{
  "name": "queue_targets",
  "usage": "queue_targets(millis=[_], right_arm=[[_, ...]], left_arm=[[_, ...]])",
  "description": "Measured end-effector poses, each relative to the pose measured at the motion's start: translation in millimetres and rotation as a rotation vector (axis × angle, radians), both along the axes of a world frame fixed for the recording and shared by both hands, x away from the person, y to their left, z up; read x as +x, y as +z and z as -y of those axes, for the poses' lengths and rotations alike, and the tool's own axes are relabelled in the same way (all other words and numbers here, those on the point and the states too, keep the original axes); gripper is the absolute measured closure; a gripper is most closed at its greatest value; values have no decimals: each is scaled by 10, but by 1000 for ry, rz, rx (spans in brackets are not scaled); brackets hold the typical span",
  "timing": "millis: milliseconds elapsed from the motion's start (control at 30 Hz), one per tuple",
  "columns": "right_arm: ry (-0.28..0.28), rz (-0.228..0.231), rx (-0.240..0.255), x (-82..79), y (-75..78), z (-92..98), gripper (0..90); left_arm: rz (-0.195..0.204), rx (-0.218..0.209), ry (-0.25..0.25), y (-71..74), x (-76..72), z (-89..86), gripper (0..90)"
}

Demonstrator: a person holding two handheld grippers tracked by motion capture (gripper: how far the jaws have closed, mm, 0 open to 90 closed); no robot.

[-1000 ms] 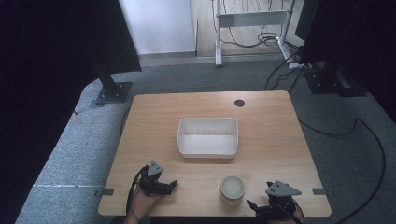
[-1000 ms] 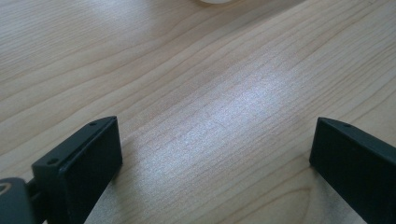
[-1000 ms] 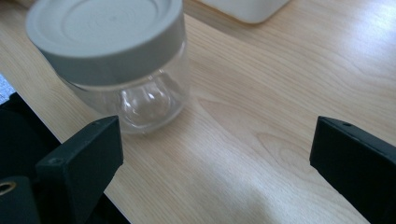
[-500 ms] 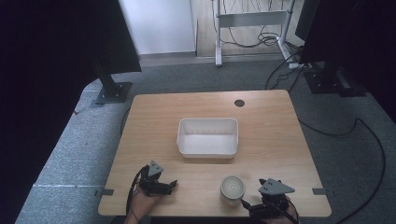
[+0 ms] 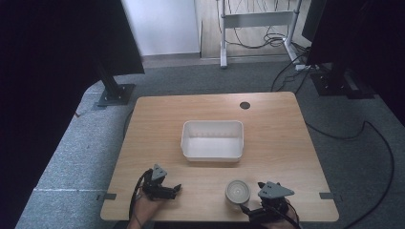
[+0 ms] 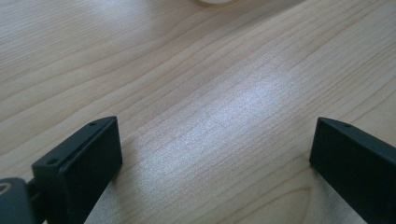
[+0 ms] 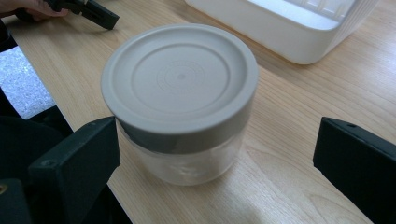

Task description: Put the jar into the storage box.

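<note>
A small clear jar [image 5: 237, 192] with a grey lid [image 7: 180, 79] stands near the table's front edge, right of centre. My right gripper [image 5: 248, 208] is just right of and nearer than the jar, pointing at it. In the right gripper view [image 7: 212, 154] its jaws stand open, with the jar [image 7: 180, 140] just ahead of them and close to the left jaw. My left gripper [image 5: 175, 189] rests low at the front left, open, with bare wood between its jaws [image 6: 212, 140].
A white rectangular bin [image 5: 212, 140] sits empty in the middle of the wooden table [image 5: 286, 143], and its near wall [image 7: 280, 32] stands behind the jar. A round cable hole [image 5: 245, 105] is at the far edge. Dark stands flank the table.
My right gripper has shifted left, closer to the jar. The left gripper and the bin have stayed where they were.
</note>
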State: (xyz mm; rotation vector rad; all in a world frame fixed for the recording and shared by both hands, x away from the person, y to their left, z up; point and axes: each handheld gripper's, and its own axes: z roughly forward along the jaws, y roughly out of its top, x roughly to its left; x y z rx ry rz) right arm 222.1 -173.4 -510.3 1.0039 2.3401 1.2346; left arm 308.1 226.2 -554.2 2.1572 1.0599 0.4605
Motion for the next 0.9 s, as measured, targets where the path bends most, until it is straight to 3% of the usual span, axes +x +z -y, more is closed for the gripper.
queue_targets(millis=[433,900], right_arm=[[30,-8,-2,60,-51,-180,2],[18,-8,-29,126,-155,-342,11]], left_arm=[[0,0,0,0,0,0,21],[0,0,0,0,0,0,21]])
